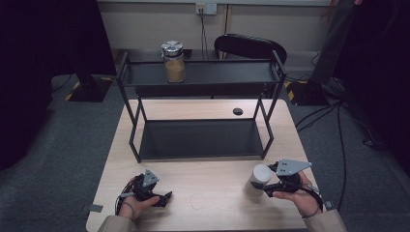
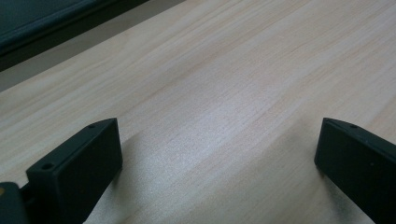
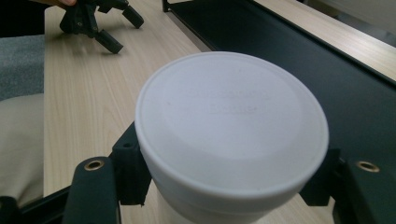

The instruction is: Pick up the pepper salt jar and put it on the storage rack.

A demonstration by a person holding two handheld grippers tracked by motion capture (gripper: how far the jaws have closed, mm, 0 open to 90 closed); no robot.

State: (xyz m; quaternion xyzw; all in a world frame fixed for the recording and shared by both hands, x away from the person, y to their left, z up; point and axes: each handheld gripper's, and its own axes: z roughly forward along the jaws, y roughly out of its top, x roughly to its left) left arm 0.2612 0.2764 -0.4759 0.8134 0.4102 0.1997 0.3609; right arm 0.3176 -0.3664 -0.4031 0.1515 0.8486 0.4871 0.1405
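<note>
The right gripper [image 1: 262, 186] pinches a white jar [image 1: 258, 180] between its jaws. The left gripper [image 1: 165, 198], well apart from it, rests spread over bare table [image 1: 212, 193].

Dim, softly lit frames; close-ups perhaps slightly blurred.

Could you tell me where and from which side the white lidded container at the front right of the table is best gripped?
Grip the white container just under its lid rim, level from its right side, as the right gripper does now. It stands upright and round, and the overhanging lid would stop the jaws slipping upward.
</note>
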